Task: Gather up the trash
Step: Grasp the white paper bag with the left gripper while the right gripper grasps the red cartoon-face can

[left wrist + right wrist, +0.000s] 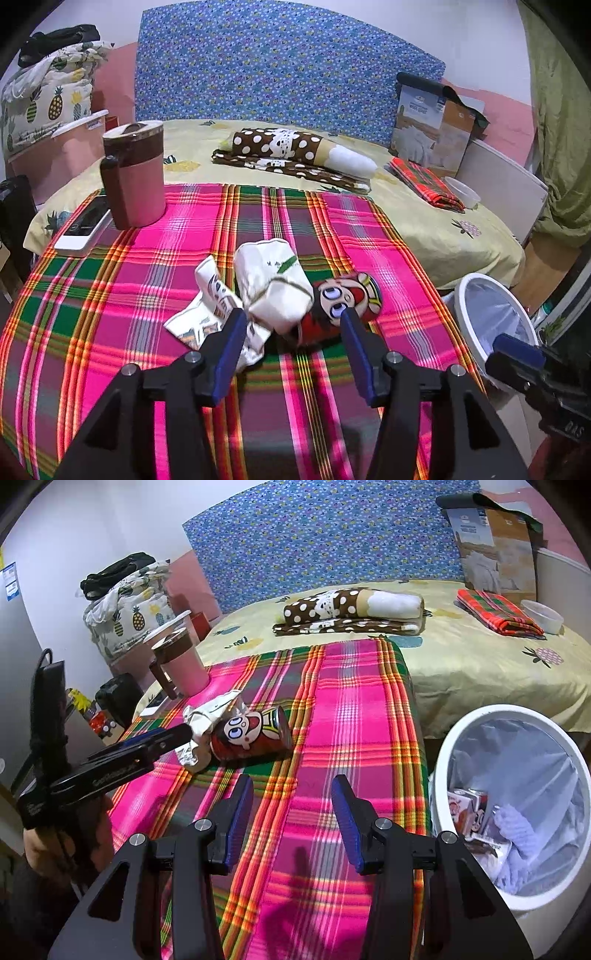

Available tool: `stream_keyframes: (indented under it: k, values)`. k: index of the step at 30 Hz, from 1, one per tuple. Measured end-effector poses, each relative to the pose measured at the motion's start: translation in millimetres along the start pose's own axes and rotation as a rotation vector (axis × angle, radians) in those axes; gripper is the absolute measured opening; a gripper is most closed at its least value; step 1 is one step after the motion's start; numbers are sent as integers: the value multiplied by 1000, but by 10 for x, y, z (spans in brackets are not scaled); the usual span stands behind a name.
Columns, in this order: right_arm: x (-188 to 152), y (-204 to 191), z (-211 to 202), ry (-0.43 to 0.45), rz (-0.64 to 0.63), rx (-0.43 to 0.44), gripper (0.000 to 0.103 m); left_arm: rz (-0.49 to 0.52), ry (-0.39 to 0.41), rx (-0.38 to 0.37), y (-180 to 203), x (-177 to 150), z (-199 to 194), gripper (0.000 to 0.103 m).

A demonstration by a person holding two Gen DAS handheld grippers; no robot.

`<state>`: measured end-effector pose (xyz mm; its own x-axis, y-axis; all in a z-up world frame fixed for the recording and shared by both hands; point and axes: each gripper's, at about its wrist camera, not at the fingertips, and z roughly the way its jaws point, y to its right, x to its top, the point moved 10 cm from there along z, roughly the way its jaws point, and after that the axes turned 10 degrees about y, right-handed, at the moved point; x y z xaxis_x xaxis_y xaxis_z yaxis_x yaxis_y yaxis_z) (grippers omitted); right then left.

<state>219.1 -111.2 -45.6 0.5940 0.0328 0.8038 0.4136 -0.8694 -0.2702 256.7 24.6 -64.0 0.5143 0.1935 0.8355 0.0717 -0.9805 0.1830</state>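
A crumpled white wrapper [271, 286] and a red cartoon-face can [343, 302] lie side by side on the pink plaid cloth [147, 295]. My left gripper [293, 317] is open, its jaws on either side of the near ends of the wrapper and the can. In the right wrist view the can [251, 734] lies on its side with the wrapper [207, 723] at its left. My right gripper [291, 786] is open and empty above bare cloth, left of the white trash bin [443, 760], which holds several wrappers.
A pink and brown jug [135, 173] and a phone [86, 225] sit at the cloth's far left. Folded polka-dot bedding [295, 155], a folded plaid cloth [424, 181] and a small white bowl [461, 190] lie on the yellow bed behind. The bin [465, 317] stands off the table's right edge.
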Motion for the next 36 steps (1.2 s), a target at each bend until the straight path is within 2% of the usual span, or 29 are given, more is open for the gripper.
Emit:
stream_keyframes:
  k: [13,19,26,36]
  values:
    - [68,43,278,-33,-2,11,46,-66,-42,22,-130,85,467,58]
    - [71,6,379,-58,9,51,46,-19,-47,4,-111,8,363,54]
    - [127,-73,534,-75,37,121,46,-15,-51,-19,-184,-64,171,52]
    - [105,-146,826,-127,87,223,46,-27,-43,-7,-441,-161,-104,52]
